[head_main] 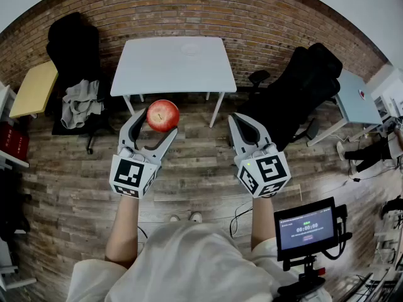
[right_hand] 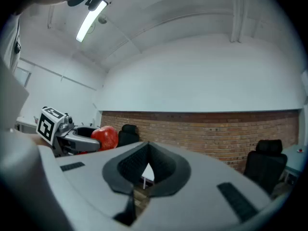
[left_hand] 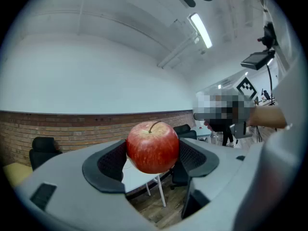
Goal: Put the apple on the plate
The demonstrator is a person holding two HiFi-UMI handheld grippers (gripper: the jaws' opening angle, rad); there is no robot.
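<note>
Brick-walled room; plate (head_main: 191,48) waits on white table (head_main: 151,68) at twelve o'clock. Left gripper (head_main: 157,123) holds the apple (head_main: 162,115), unplaced; right gripper (head_main: 239,119) is closed, empty.

apple (head_main: 163,115) sits between the jaws of the left hand-held gripper (head_main: 157,121), up off the floor (head_main: 63,168), in front of the table (head_main: 151,68). plate (head_main: 191,48) is on the table, centre, near its far edge. right hand-held gripper (head_main: 239,119) is just right of the left one, apart from it. table backs onto the wall (head_main: 252,17); left chair (head_main: 72,43) and right chair (head_main: 302,87) flank it. monitor (head_main: 306,226) is at near right.
</note>
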